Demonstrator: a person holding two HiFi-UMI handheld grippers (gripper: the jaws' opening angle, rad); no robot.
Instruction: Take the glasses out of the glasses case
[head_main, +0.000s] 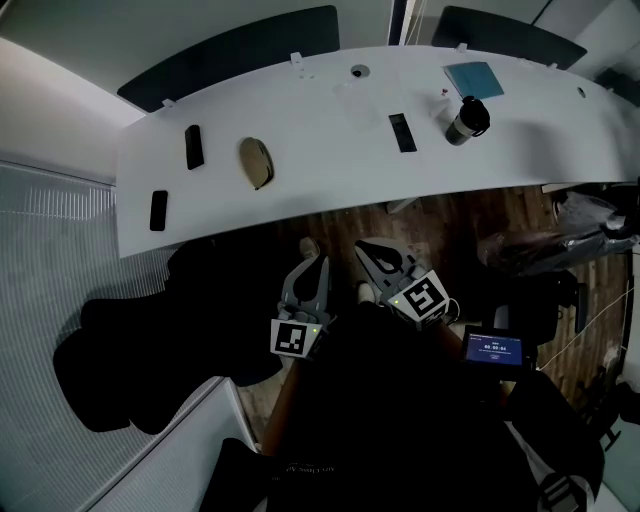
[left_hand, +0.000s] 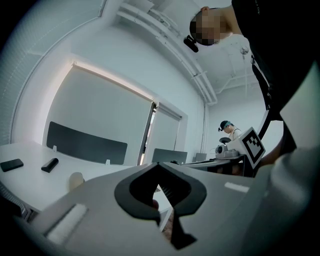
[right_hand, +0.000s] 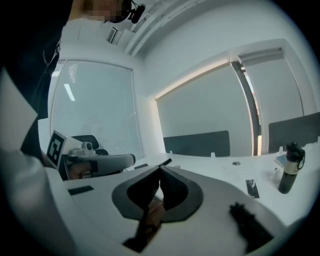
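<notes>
The tan oval glasses case lies closed on the white curved desk, left of its middle; the left gripper view shows the glasses case low and far off. No glasses are visible. Both grippers hang in front of the desk's near edge, over the floor and well short of the case. My left gripper is shut and holds nothing, with its tips meeting. The right gripper is beside it, also shut and empty.
On the desk lie two black slabs at the left, a black strip, a dark tumbler and a blue notebook at the right. Dark chairs stand by me. Another person sits far behind.
</notes>
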